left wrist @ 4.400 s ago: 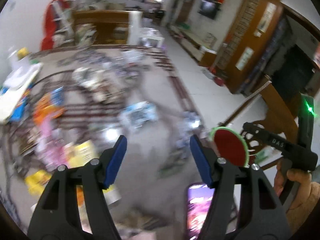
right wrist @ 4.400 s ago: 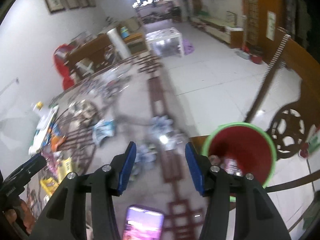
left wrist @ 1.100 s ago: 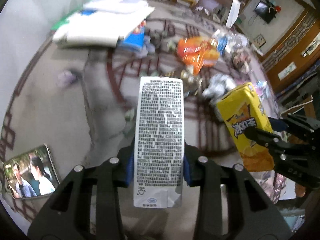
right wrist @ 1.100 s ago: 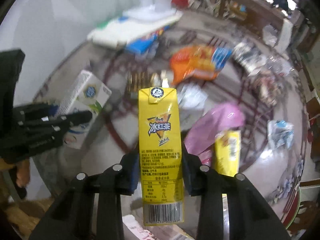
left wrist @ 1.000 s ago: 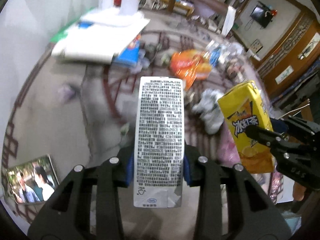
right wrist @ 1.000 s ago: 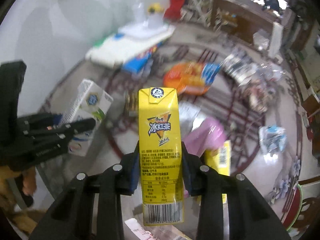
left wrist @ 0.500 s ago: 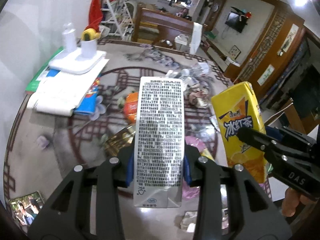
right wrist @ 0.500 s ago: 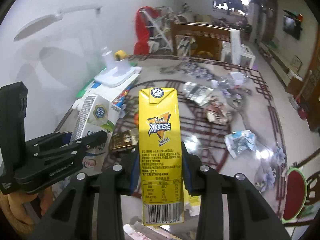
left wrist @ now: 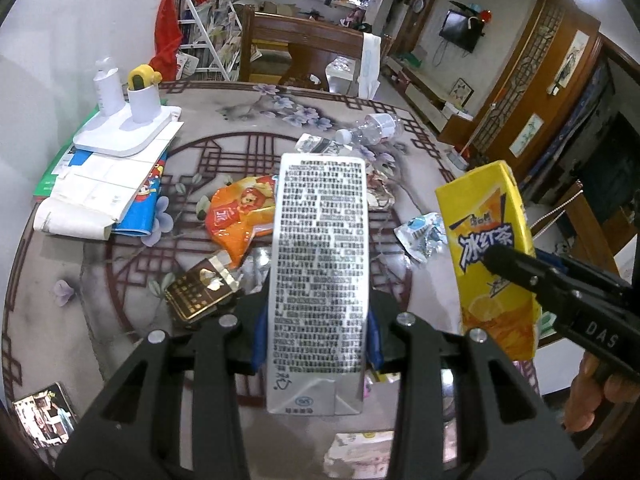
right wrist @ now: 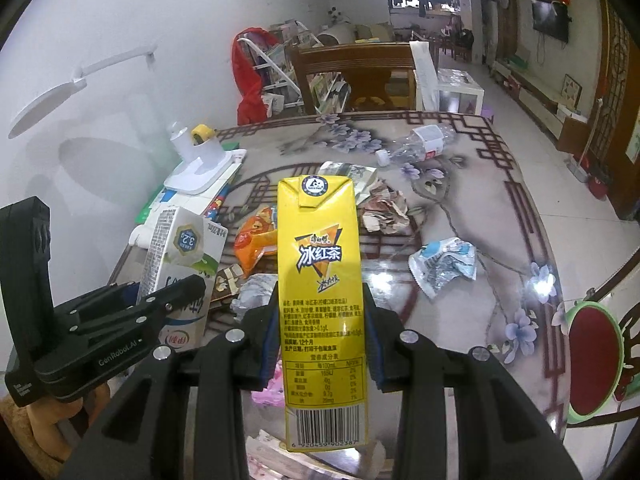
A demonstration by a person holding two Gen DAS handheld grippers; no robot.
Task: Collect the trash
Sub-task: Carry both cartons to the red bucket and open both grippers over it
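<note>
Silver-backed milk carton (left wrist: pixel 318 280) upright, clamped at its lower sides between left gripper (left wrist: pixel 316 324) pads, yellow tea carton (right wrist: pixel 322 300) likewise pinched by right gripper (right wrist: pixel 320 344), both lifted above the littered table (right wrist: pixel 472 168), red bin (right wrist: pixel 592 364) far right.

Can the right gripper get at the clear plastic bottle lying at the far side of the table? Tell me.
Probably not yet: the right gripper has its jaws clamped on the yellow tea carton, so nothing can grip the bottle until that is dropped.
</note>
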